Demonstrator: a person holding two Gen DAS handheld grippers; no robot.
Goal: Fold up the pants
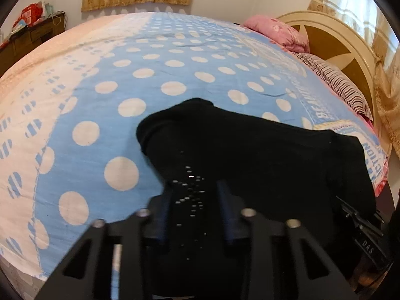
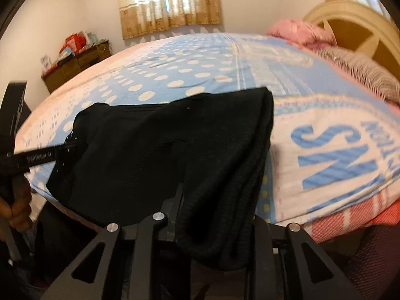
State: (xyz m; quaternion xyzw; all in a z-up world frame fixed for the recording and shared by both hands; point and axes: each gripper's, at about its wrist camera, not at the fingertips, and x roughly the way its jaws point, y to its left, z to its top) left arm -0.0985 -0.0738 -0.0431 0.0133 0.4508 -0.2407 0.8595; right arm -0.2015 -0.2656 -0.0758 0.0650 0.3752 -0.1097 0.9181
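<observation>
The black pants [image 1: 250, 155] lie folded over at the near edge of the bed, draped across both grippers. In the left wrist view my left gripper [image 1: 195, 195] is shut on the pants' left part, with fabric bunched between the fingers. In the right wrist view the pants [image 2: 150, 150] stretch from the left gripper [image 2: 72, 147] at the left to my right gripper [image 2: 215, 225], which is shut on the ribbed waistband end hanging over its fingers. The right gripper also shows at the right edge of the left wrist view [image 1: 360, 225].
The bed has a blue polka-dot sheet [image 1: 175, 75]. A pink pillow [image 1: 280, 32] and a striped pillow [image 1: 337, 82] lie by the cream headboard [image 1: 350, 45]. A wooden dresser [image 1: 30, 40] with clutter stands at the far left wall. Curtained windows are behind.
</observation>
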